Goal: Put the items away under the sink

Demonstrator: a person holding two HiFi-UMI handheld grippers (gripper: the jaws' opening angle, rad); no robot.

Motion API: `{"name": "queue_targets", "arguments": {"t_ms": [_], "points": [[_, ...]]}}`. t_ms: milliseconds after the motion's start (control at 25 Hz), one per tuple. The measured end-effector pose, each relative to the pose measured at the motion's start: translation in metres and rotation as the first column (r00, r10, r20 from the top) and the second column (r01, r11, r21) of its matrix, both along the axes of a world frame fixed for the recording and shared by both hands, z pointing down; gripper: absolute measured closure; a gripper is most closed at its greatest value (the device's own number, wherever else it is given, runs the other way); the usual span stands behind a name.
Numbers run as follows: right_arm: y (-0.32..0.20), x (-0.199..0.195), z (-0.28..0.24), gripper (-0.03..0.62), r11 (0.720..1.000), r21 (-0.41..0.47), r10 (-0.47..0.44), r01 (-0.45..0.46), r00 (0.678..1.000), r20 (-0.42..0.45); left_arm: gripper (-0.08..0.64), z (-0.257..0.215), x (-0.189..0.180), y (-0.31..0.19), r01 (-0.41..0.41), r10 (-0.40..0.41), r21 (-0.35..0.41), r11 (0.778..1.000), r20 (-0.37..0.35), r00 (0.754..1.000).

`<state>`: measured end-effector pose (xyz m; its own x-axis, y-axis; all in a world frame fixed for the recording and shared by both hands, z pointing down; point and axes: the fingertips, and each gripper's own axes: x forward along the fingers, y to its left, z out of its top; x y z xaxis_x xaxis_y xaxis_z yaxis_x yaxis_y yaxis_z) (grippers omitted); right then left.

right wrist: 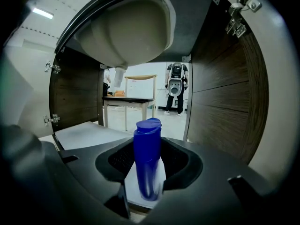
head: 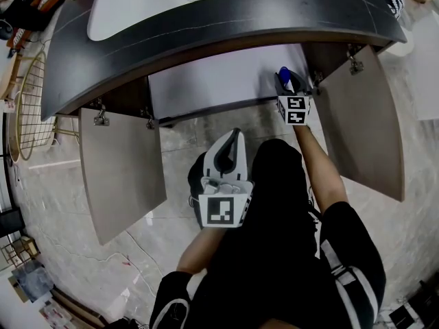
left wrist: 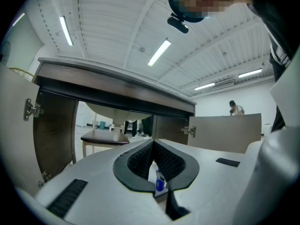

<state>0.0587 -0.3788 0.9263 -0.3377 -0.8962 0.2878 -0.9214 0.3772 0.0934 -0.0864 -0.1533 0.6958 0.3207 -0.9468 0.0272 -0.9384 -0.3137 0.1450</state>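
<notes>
Jaws of the right gripper (right wrist: 148,143) are clamped on a tall blue plastic bottle (right wrist: 147,163). The bottle stands upright between them, its cap rising above the jaw tips. Below the jaws lies the white floor of the under-sink cabinet (right wrist: 86,135). Above them hangs the pale rounded sink basin (right wrist: 126,27), and a dark wood-grain cabinet wall (right wrist: 220,111) runs along their right. Whether the bottle's base rests on that floor I cannot tell. Jaws of the left gripper (left wrist: 153,142) are pressed together at the tips, outside the cabinet. The 2 grey-brown cabinet doors (head: 120,173) stand open, 1 to each side of them.
</notes>
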Motion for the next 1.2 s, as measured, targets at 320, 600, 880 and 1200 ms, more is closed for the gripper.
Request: {"name": "queue_targets", "arguments": {"t_ms": [320,600,880,1200], "points": [[-0.001,0.004,0.002,0.431,1.000,-0.024,0.004,-0.004,1.000,0.008,0.545,0.002,0.002,-0.001,-0.006,0.006,0.001,1.000,0.000,1.000],[0.004,0.005,-0.006,0.422,1.000,-0.015,0.000,0.000,1.000,0.014,0.545,0.002,0.005,-0.002,-0.010,0.010,0.003,1.000,-0.001,1.000],[0.014,0.011,-0.031,0.416,1.000,0.008,-0.005,0.005,0.999,0.032,0.545,0.003,0.007,-0.008,-0.011,0.011,0.000,1.000,-0.011,1.000],[0.030,0.013,-0.060,0.462,1.000,0.002,0.002,-0.002,0.997,0.075,0.545,0.011,0.004,-0.027,-0.038,0.038,-0.044,0.998,-0.007,0.999]]}}
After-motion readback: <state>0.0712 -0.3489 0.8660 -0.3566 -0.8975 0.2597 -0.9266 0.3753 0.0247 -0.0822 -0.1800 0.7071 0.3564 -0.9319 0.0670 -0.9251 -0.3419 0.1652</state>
